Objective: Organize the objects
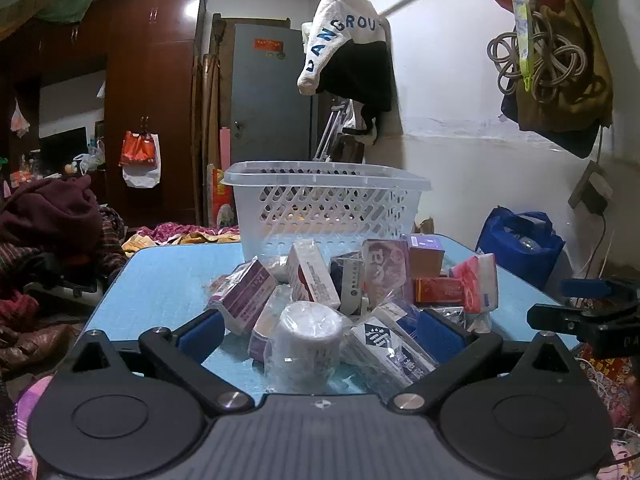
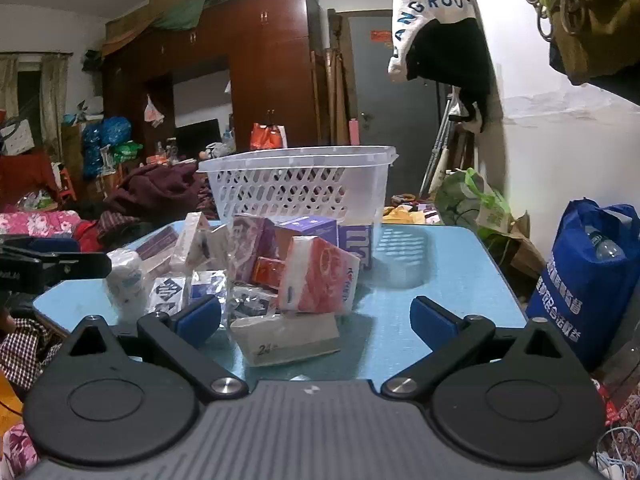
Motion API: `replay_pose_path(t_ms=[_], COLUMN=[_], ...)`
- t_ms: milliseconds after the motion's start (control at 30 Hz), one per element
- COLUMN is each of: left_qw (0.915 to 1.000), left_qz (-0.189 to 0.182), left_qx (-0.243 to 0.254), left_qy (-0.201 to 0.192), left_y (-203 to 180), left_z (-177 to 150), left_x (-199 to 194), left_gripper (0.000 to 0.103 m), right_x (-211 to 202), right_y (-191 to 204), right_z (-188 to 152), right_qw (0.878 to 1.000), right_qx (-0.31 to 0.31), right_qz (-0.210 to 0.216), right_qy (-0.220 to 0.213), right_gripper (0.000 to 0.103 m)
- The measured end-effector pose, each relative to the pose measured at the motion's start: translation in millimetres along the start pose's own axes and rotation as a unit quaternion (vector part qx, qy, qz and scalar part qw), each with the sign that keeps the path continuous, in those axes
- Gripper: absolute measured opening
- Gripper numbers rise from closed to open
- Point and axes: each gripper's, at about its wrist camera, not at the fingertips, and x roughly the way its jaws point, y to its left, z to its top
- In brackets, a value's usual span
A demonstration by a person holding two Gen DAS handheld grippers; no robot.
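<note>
Desk [image 1: 160, 280] stock, left to right: your left tool [image 1: 320, 330], fingers spread wide, pinching nothing, hovering at the heap of packets [image 1: 320, 292]; white basket [image 1: 326, 208] behind the heap, seemingly unfilled; your right tool [image 2: 316, 314], likewise spread and bare, over a tissue pack [image 2: 284, 340]. Judged progress: nothing sorted, whole heap outstanding

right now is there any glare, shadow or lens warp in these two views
Left wrist: glare on the wardrobe, wall lines bow toward the edges. Right wrist: the basket casts a patterned shadow on the blue table; dark corners.
</note>
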Motion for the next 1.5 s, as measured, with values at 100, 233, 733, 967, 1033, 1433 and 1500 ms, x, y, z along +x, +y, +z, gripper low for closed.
replay_pose_path(t_ms=[100, 233, 733, 967, 1033, 1433, 1500], left_qw=[1.0, 1.0, 0.9997, 0.9997, 0.9997, 0.9997, 0.9997], left_qz=[0.001, 0.006, 0.022, 0.024, 0.023, 0.023, 0.023], left_qx=[0.001, -0.001, -0.001, -0.001, -0.001, 0.0, 0.0], left_qy=[-0.001, 0.0, -0.01, -0.008, -0.007, -0.007, -0.007], left_y=[0, 0, -2, 0, 1, 1, 1], left_z=[0, 0, 6, 6, 6, 5, 5], left_x=[-1, -3, -12, -10, -10, -11, -11], left_gripper=[0.103, 0.103, 0.103, 0.103, 0.103, 0.103, 0.103], right_x=[0, -1, -3, -2, -2, -3, -3], right_y=[2, 2, 5, 5, 5, 2, 2], right_z=[0, 0, 1, -1, -1, 0, 0], right_qw=[1.0, 1.0, 1.0, 1.0, 1.0, 1.0, 1.0], right_qx=[-0.007, -0.007, -0.011, -0.013, -0.013, -0.01, -0.01], right_qz=[-0.006, -0.004, -0.009, -0.007, -0.008, -0.009, -0.009], right_qy=[0.0, 0.0, 0.003, 0.007, 0.006, 0.005, 0.005], right_gripper=[0.103, 0.103, 0.103, 0.103, 0.103, 0.103, 0.103])
